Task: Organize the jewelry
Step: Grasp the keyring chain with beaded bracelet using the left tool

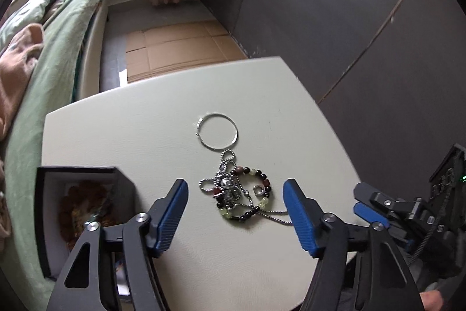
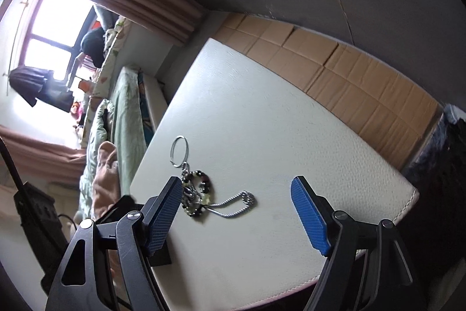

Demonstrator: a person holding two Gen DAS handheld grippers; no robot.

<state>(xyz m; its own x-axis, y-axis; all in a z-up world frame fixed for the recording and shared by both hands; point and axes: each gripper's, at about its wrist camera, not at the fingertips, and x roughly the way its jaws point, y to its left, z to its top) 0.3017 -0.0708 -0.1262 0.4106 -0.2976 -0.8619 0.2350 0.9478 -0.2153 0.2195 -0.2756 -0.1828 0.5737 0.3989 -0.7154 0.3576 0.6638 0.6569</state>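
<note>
A tangle of jewelry lies mid-table: a bead bracelet of dark, red and pale green beads, a silver chain looped through it, and a small silver ring. A thin silver bangle lies just beyond. My left gripper hangs open over the pile, one blue pad on each side, touching nothing. An open black jewelry box stands at the left. My right gripper is open too; the bracelet and chain lie by its left finger, the bangle farther off. In the left wrist view, the right gripper shows at the table's right edge.
The white table ends close on all sides. A bed with a green cover runs along its left. Flattened cardboard lies on the floor beyond, next to a grey wall. The black box sits behind the right gripper's left finger.
</note>
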